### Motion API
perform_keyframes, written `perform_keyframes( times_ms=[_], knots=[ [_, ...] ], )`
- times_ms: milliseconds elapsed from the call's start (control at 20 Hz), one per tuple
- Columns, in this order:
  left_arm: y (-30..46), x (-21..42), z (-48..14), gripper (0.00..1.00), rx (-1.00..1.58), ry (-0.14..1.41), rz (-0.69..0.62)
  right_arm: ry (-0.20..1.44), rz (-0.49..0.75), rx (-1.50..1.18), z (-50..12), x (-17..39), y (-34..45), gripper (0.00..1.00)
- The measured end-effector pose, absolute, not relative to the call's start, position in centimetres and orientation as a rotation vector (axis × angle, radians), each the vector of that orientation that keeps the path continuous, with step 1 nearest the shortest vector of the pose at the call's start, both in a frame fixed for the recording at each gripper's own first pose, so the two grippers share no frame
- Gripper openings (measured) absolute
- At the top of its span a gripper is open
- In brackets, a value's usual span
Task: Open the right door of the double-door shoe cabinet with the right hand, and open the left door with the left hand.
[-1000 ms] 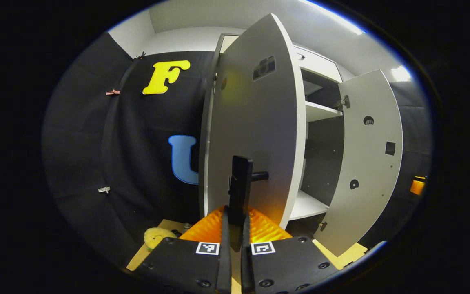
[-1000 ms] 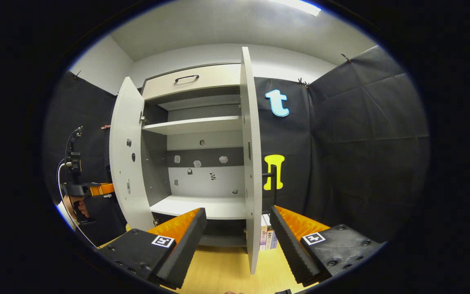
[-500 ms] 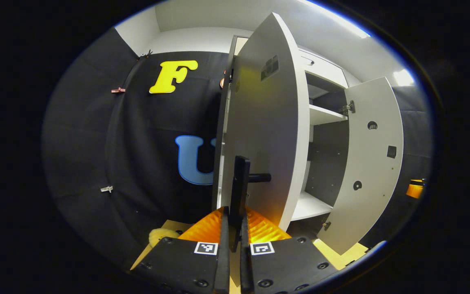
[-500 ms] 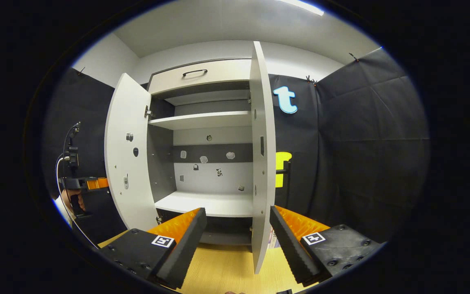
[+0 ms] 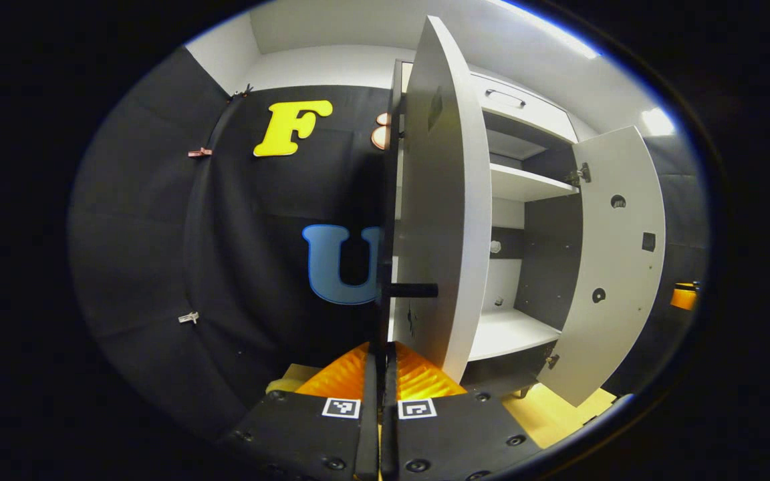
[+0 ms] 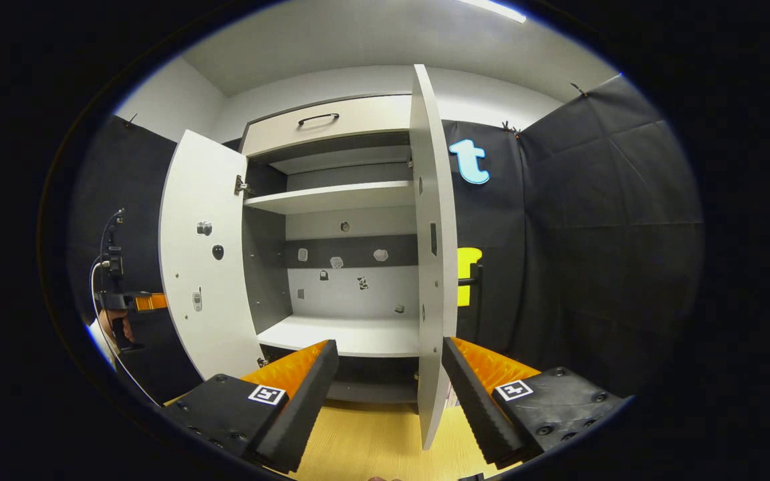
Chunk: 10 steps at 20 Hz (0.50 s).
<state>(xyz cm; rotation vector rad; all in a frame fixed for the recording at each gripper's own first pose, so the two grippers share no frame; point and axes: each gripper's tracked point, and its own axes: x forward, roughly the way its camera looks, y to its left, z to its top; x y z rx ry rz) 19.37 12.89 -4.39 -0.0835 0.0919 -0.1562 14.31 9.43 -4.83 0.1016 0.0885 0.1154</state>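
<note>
Both doors swung wide, cabinet mouth open between left door (image 6: 208, 254) and right door (image 6: 433, 254). Lower shelf (image 6: 345, 334) bare. Right door's edge stands between the right gripper's (image 6: 390, 394) spread fingers.

left tongs (image 5: 379, 364) clamping door handle (image 5: 381, 314)

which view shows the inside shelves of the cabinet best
The right gripper view: it faces the open cabinet head-on, so the upper shelf and lower shelf span between both doors. In the left gripper view, the left door hides much of them; slivers remain.
</note>
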Motion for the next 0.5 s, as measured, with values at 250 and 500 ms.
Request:
perform_keyframes(
  times_ms=[250,500],
  knots=[
    [13.0,18.6,-5.3,0.12,-0.085,0.107,-0.159,0.094,0.123,0.093,-4.9,14.5,9.6,0.98],
    [13.5,17.4,-5.6,0.16,-0.087,0.124,-0.111,0.091,0.114,0.1,-4.8,14.6,9.4,0.98]
  ],
)
